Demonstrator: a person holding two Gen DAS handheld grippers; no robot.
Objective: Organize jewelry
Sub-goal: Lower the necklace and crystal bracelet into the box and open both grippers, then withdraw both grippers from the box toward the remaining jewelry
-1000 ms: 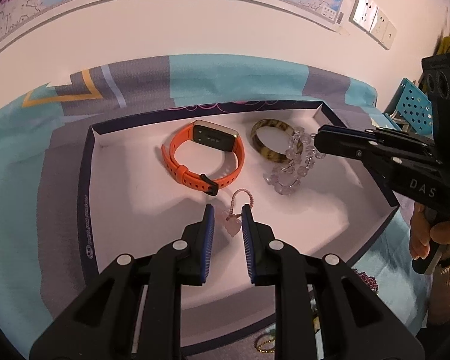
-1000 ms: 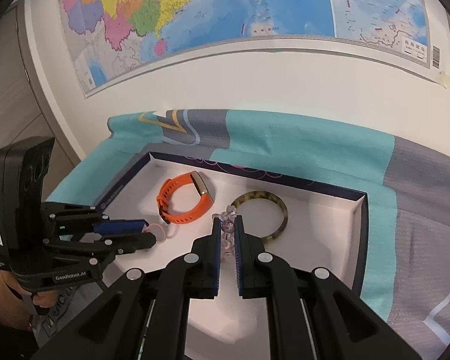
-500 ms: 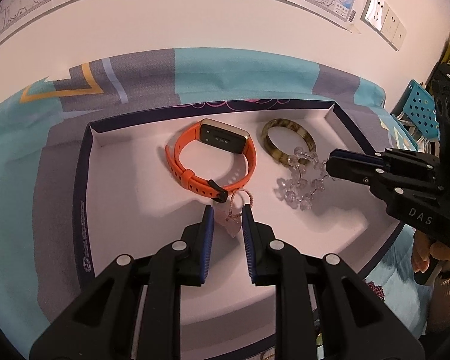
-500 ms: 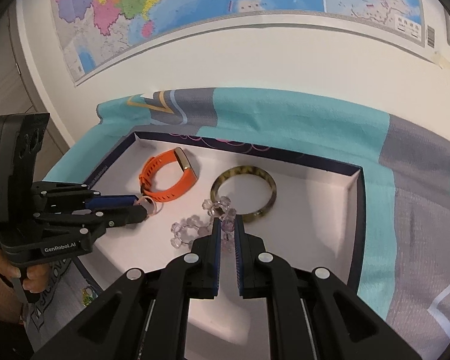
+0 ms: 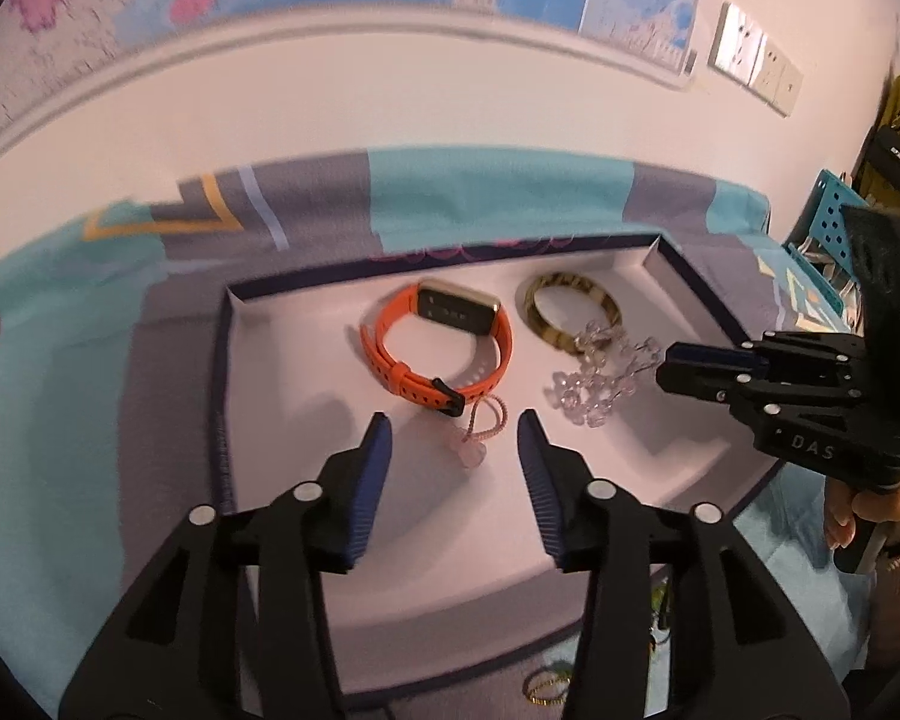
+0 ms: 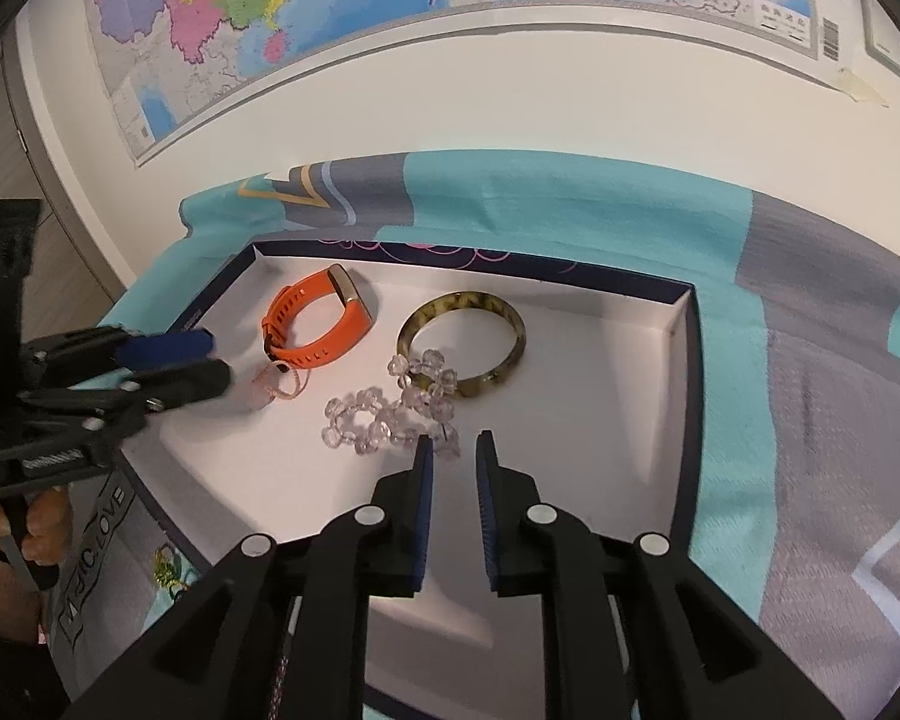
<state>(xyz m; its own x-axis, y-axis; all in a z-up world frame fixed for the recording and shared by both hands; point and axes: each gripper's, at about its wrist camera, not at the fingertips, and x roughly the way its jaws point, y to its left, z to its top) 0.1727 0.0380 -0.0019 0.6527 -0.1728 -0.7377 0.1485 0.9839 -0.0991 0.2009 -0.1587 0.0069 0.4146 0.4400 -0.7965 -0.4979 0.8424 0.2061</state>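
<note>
Gaping left gripper [image 5: 455, 441] jaws, pink bracelet [image 5: 481, 427] free, right gripper [image 6: 455, 461] ajar

tray [image 6: 684, 372]: white inside, dark navy rim with pink scrollwork at the far edge
watch band [image 5: 390, 354]: orange strap, black face in a pale gold case
bangle [image 6: 510, 354]: mottled olive and dark brown, tortoiseshell pattern
bead bracelet [image 6: 384, 414]: clear, faintly lilac
charm bracelet [image 5: 480, 426]: pale pink
cloth [image 6: 570, 216]: teal and grey blocks, yellow and white stripes
left tool [image 5: 453, 441]: black, blue ribbed pads
right tool [image 6: 453, 456]: black, blue pads
map [image 6: 330, 6]: blue sea, multicoloured regions
</note>
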